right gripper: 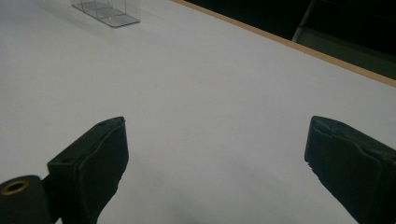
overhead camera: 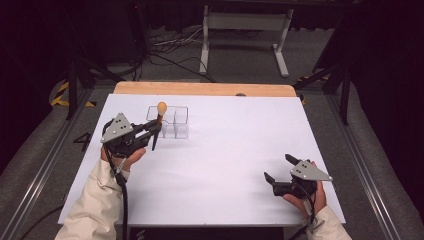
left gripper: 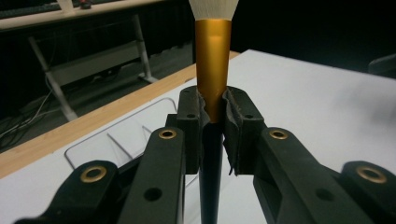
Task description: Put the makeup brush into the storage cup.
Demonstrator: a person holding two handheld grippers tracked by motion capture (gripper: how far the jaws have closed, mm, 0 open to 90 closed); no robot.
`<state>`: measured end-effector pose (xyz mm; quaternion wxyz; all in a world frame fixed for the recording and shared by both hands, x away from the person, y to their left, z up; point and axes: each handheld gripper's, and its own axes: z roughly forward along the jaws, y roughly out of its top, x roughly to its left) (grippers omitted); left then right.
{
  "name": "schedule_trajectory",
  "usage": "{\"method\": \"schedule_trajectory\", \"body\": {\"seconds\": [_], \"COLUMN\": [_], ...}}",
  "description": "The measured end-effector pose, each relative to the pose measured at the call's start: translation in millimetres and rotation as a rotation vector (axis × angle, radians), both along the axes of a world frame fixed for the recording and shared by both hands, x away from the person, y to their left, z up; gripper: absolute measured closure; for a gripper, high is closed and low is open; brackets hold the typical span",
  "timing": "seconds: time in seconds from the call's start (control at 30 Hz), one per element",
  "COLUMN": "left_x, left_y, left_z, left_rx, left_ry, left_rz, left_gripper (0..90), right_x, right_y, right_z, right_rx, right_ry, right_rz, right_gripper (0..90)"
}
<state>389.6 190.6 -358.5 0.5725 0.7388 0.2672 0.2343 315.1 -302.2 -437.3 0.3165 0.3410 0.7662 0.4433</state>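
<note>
The makeup brush (overhead camera: 158,121) is held upright in the left gripper (overhead camera: 153,129) at the left side of the worktop (overhead camera: 235,150), clear of the white surface, its pale bristle head uppermost and its thin black handle pointing down. In the left gripper view, both jaws are closed on the brush (left gripper: 213,79) where the gold ferrule meets the black handle, with the pads pressed against either side of it. The left hand (overhead camera: 125,157) grasps the gripper body from below, and a cream sleeve (overhead camera: 92,205) comes in from the bottom edge. Just beside the brush, on its far right, stands a clear plastic organizer (overhead camera: 172,121) with inner dividers; the brush head shows in front of its left compartment, and whether the two touch cannot be told. Well apart, at the near right of the worktop, the right gripper (overhead camera: 279,169) is held in the right hand (overhead camera: 305,197), low over the surface. Its jaws stand wide apart with nothing between them, as the right gripper view confirms, where the organizer (right gripper: 105,10) lies far off at the upper left.
</note>
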Motion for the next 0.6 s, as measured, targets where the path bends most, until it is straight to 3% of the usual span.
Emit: {"method": "schedule_trajectory", "body": {"seconds": [0.47, 0.6], "left_x": [20.9, 29.7], "left_y": [-18.9, -25.9], "left_z": [17.2, 20.9], "left_rx": [-0.130, -0.143], "left_ry": [-0.056, -0.074], "left_rz": [-0.018, -0.009], "left_gripper": [77.9, 77.9], "right_x": [0.2, 0.5], "right_y": [-1.2, -1.6], "right_z": [-0.4, -0.5], "right_rx": [0.004, 0.006], "right_ry": [0.000, -0.002], "right_rz": [-0.005, -0.006], "right_gripper": [7.0, 7.0]}}
